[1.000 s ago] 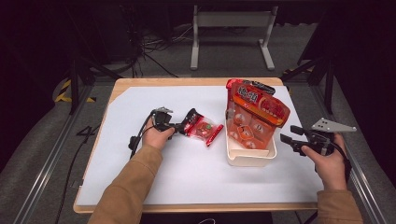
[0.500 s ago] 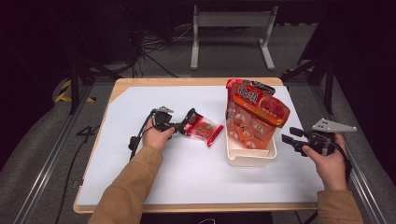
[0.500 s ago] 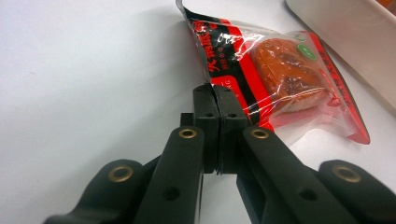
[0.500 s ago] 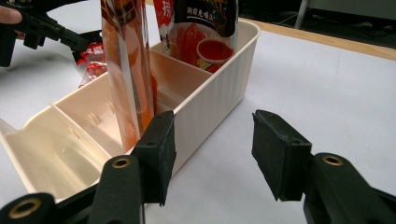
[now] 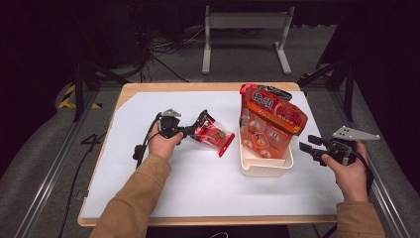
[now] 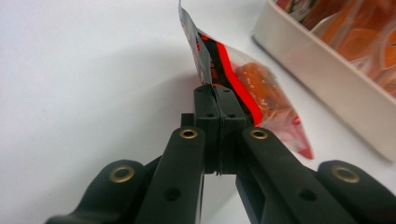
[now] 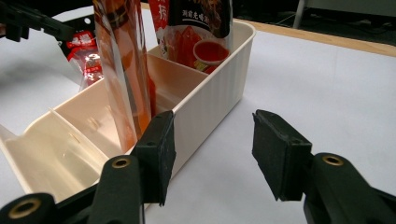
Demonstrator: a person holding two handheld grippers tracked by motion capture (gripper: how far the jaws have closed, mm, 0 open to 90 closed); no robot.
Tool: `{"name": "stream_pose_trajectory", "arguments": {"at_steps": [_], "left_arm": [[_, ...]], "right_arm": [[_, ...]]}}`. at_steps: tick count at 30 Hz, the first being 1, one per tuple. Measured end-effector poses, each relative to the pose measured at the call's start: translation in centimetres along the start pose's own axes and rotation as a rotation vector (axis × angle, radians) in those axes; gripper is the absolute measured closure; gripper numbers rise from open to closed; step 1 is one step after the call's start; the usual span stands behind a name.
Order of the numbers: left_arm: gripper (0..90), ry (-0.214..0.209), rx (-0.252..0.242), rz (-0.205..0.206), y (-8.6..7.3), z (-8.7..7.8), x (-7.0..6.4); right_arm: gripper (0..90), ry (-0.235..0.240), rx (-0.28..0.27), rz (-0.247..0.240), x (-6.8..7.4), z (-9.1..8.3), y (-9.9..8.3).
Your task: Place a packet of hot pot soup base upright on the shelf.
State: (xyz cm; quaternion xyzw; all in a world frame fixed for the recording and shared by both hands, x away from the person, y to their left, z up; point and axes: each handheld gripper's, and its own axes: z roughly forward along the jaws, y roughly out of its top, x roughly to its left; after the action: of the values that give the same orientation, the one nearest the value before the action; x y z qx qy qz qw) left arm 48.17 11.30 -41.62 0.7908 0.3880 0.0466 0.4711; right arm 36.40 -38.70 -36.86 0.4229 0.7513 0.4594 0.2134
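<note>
A small red snack packet (image 5: 213,135) (image 6: 261,91) lies tilted on the white table top, one edge lifted. My left gripper (image 5: 194,130) (image 6: 214,91) is shut on that edge. To its right stands a cream divided bin (image 5: 265,166) (image 7: 210,98) holding large orange-red snack bags (image 5: 271,124) (image 7: 123,70) upright. My right gripper (image 5: 304,147) (image 7: 212,154) hovers open just right of the bin, nothing between its jaws.
The white sheet (image 5: 148,104) covers a wooden table (image 5: 198,86) whose edges show all round. A grey metal stand (image 5: 245,34) and cables sit on the floor beyond. In the right gripper view the bin's near compartment (image 7: 51,149) holds nothing.
</note>
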Motion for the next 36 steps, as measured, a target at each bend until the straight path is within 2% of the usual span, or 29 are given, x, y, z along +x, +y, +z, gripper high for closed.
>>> {"name": "stream_pose_trajectory", "arguments": {"at_steps": [3, 4, 6, 11, 19, 21, 28, 31, 36], "left_arm": [[90.0, -0.015, -0.02, 0.02, 0.3, -0.8, -0.4], [90.0, -0.018, -0.03, 0.04, 0.5, -1.2, -0.5], [90.0, -0.02, -0.039, 0.041, 0.6, -1.5, -0.8], [90.0, -0.04, -0.075, 0.105, 1.5, -3.2, -1.8], [90.0, -0.039, -0.081, 0.172, 2.1, -5.0, -3.5], [90.0, -0.029, -0.083, 0.203, 2.3, -5.5, -3.8], [90.0, -0.039, -0.091, 0.233, 2.6, -6.9, -4.4], [90.0, -0.052, -0.095, 0.246, 2.8, -7.6, -4.6], [90.0, -0.115, -0.094, 0.272, 3.3, -8.6, -5.5]], "right_arm": [[48.7, -0.002, -0.002, 0.001, 0.0, 0.0, 0.0], [48.6, 0.0, -0.002, 0.0, 0.0, 0.0, 0.0], [48.6, 0.002, -0.004, 0.001, 0.0, 0.0, 0.0], [48.5, 0.004, -0.01, -0.001, 0.0, -0.1, 0.0], [48.1, 0.004, -0.011, -0.001, 0.0, -0.1, 0.0], [48.0, 0.004, -0.011, -0.001, 0.0, -0.1, 0.0], [47.7, 0.0, -0.006, 0.004, -0.2, 0.0, -0.1], [47.3, 0.004, -0.009, 0.011, -0.2, -0.1, -0.2], [46.9, -0.003, -0.004, 0.006, -0.3, 0.0, -0.3]]}}
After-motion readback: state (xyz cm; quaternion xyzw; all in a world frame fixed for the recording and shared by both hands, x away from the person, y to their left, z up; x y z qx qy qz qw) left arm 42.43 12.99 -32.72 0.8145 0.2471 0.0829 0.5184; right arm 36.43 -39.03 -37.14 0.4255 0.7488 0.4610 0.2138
